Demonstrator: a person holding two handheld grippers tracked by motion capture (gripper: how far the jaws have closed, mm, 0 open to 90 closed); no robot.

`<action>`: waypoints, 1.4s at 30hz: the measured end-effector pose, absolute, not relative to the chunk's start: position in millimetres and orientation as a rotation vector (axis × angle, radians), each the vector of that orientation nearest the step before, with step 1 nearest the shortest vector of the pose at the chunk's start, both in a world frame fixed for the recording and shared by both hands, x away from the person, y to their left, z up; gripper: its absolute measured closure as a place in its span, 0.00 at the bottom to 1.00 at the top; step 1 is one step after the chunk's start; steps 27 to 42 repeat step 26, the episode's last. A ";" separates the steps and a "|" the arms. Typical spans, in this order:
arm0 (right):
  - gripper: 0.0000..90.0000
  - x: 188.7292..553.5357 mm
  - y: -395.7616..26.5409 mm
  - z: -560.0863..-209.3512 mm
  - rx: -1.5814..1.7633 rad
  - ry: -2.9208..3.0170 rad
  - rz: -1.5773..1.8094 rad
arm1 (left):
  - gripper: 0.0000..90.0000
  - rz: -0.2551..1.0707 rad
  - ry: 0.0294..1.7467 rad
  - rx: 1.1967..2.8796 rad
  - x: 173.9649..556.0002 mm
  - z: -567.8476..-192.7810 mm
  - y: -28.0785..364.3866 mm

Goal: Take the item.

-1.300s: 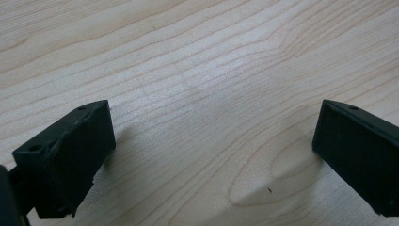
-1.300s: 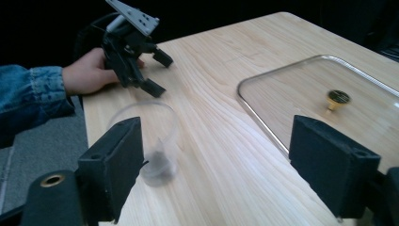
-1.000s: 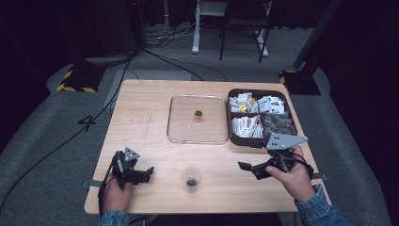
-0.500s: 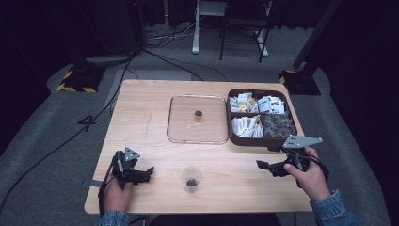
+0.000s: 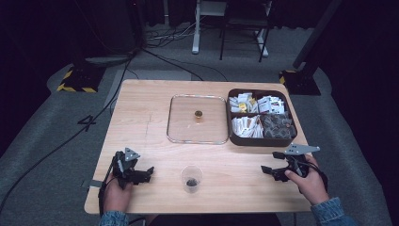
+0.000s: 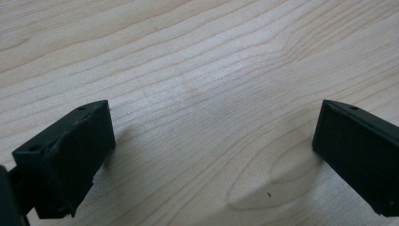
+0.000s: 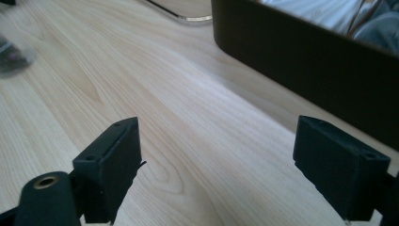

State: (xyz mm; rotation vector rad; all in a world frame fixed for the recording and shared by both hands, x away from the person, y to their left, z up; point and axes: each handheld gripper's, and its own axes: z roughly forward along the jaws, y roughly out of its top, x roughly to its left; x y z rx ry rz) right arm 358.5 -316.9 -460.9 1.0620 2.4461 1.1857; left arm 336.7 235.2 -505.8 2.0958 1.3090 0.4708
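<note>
**Right gripper drops back to the near right edge, empty**

The right gripper point(image 5: 275, 172) now rests low at the near right of the table point(image 5: 141, 117), its jaws spread wide with nothing between them; in the right gripper view only bare wood lies between the two black jaws. A second ago it was higher and further in, closer to the dark tray's near corner; over the two earlier pictures it slides outward and down toward the person's side; that reads as a withdrawal rather than a reach. The left gripper point(image 5: 143, 174) sits where it was at the near left, jaws likewise apart over plain wood in the left gripper view, holding nothing.

Between the two grippers, near the front edge, stands a small clear cup point(image 5: 191, 178) with something dark in its bottom; it has not shifted, and neither gripper touches it. In the right gripper view it shows as a blur at far left point(image 7: 11, 49). Beyond it lies the clear lid point(image 5: 197, 118) flat on the table with a small brown knob at its middle; just to its right is the dark compartment tray point(image 5: 259, 140) of packets, its wall looming in the right gripper view point(image 7: 301, 61).

My reading: both tools are parked and free, so a step has likely just closed; the cup, central and within reach of either, seems the next thing to be handled.
</note>
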 end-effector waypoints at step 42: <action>0.13 337.7 -321.5 -504.6 1.052 2.397 1.039 | 0.00 0.474 1.334 2.084 334.7 -505.8 233.0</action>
